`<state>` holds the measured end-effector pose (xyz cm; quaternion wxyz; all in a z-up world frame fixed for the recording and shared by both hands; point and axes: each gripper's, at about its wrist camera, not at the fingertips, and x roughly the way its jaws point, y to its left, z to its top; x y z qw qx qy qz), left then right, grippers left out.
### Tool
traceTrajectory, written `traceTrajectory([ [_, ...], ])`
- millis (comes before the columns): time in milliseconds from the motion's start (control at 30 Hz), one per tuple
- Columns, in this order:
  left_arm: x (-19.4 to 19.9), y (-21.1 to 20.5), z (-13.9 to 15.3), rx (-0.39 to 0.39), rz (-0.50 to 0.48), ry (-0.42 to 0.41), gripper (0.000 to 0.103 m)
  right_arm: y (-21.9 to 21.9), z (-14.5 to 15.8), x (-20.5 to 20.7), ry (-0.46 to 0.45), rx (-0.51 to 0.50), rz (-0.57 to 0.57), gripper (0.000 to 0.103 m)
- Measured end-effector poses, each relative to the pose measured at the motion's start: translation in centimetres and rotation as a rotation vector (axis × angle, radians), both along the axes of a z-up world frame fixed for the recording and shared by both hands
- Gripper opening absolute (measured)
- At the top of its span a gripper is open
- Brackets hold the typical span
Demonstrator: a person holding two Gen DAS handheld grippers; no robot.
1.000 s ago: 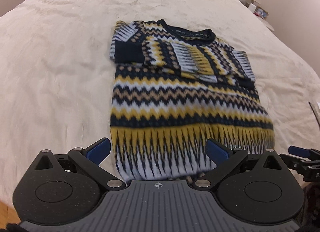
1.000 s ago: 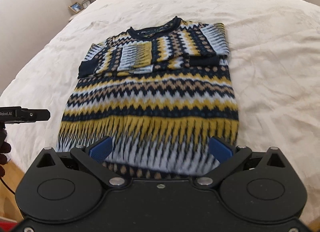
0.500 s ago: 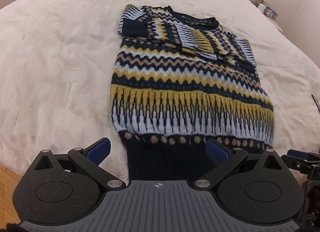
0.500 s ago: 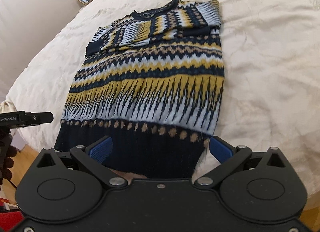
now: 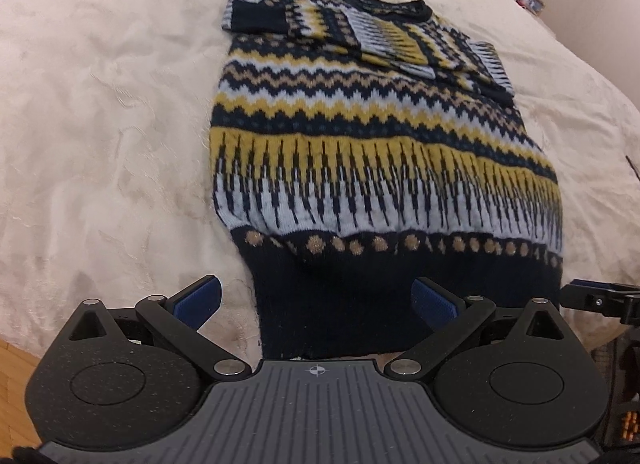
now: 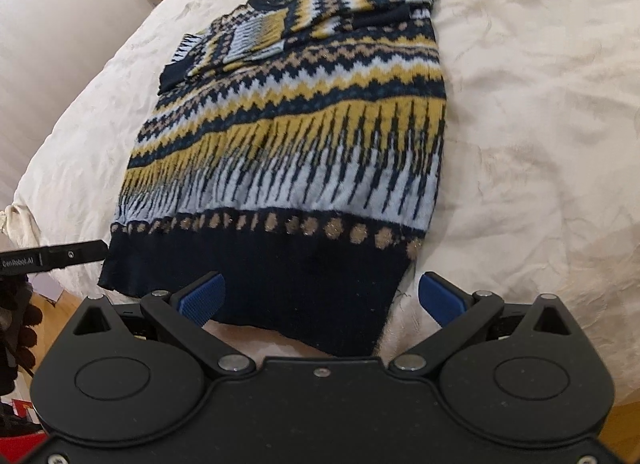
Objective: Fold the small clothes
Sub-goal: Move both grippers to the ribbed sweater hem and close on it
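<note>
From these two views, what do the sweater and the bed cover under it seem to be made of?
Sweater: knitted yarn, probably wool or acrylic, slightly fuzzy; stepped zigzag pattern, ribbed navy hem.
Bed cover: soft cream fabric, perhaps plush or textured, with faint sheen and creases; fibre unclear.

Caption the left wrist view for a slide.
Open left gripper at the hem of a sweater lying flat on a bed, sleeves folded in.

Sweater (image 5: 360,152): fuzzy knit wool, ribbed navy hem. Bedspread (image 5: 100,124) beneath it: matt cream cloth, faintly embossed. Left gripper (image 5: 316,300): matt speckled black plastic.
</note>
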<state>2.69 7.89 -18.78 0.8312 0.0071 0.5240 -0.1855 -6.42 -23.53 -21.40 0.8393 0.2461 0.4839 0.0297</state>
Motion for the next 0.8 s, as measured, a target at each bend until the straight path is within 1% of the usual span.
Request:
traceTrajectory([
  [267, 1.4, -0.5, -2.2, 0.009, -0.016, 0.027, 0.103, -0.8, -2.0, 1.0, 0.037, 0.071, -0.010, 0.103],
  [567, 2.6, -0.5, -4.3, 0.005, -0.009, 0.072, 0.103, -1.4, -3.4, 2.1, 0.023, 0.171, -0.051, 0.103],
  [800, 2.9, 0.3, -4.9, -0.050, -0.006, 0.088, 0.103, -1.5, -4.1, 2.1, 0.013, 0.226, -0.073, 0.103],
])
